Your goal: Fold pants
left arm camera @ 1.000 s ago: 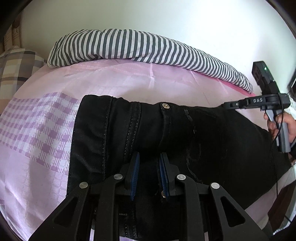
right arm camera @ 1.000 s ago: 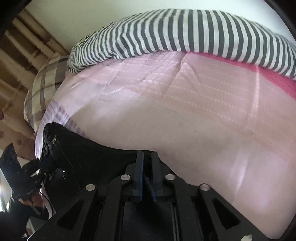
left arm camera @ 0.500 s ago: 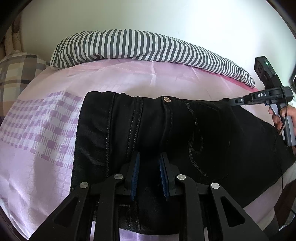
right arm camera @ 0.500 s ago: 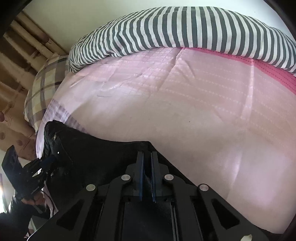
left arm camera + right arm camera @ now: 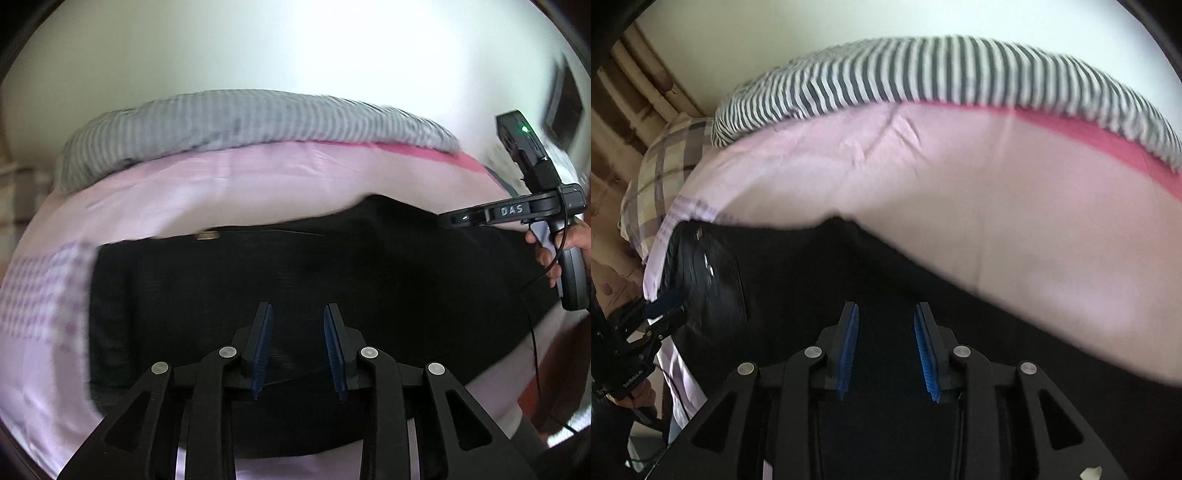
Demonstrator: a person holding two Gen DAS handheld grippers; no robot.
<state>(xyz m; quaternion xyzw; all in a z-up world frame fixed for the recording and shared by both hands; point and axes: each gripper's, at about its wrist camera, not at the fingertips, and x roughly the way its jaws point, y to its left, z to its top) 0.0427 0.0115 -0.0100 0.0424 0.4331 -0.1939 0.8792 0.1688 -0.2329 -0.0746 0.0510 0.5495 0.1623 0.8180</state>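
Black pants (image 5: 332,280) lie on the pink bed sheet (image 5: 258,192), waist end to the left with a metal button (image 5: 207,235) at the far edge. My left gripper (image 5: 297,325) is open just above the near part of the pants and holds nothing. My right gripper (image 5: 886,325) is open over the black cloth (image 5: 886,273), also empty; it shows from the side in the left wrist view (image 5: 448,218). The folded waist (image 5: 701,273) shows at the left of the right wrist view, with the left gripper (image 5: 661,308) beside it. Both views are motion-blurred.
A grey-and-white striped quilt (image 5: 942,74) lies rolled along the far edge of the bed against the white wall. A plaid pillow (image 5: 661,162) sits at the far left. A pink strip of sheet (image 5: 1089,136) runs under the quilt.
The right gripper has opened and let go of the pants; the left gripper's jaws stand a little wider. Both grippers have pulled back and tilted up, so more wall shows.
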